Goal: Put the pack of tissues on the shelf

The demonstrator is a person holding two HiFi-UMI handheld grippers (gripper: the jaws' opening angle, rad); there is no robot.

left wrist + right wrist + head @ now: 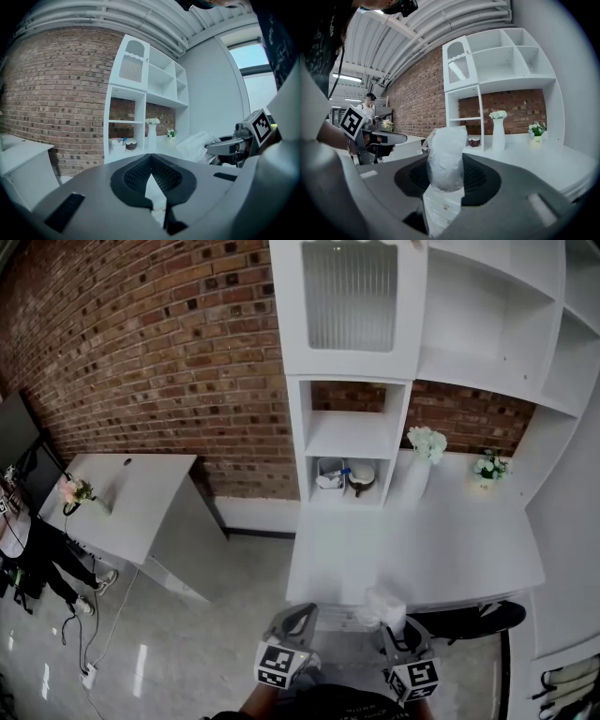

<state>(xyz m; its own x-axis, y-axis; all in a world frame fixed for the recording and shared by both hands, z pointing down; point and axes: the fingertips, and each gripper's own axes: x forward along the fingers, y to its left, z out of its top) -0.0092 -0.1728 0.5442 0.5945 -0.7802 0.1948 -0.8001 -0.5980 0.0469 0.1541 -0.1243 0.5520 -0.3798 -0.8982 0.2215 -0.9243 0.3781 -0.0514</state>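
The pack of tissues (446, 159) is a white, soft plastic pack standing upright between the jaws of my right gripper (446, 182), which is shut on it. In the head view the pack of tissues (385, 604) sits above the right gripper (397, 622), at the front edge of the white counter (469, 549). My left gripper (298, 617) is beside it, holding nothing; its pads (140, 171) meet at the tip. The white shelf unit (352, 432) stands ahead at the back of the counter, with open cubbies. From the left gripper view the pack of tissues (197, 145) shows at right.
A white vase of flowers (419, 470) and a small flower pot (487, 468) stand on the counter. A bowl (362, 480) and a cup occupy the lowest cubby. A white table (127, 507) with pink flowers is at left, a person (37, 554) beside it. Brick wall behind.
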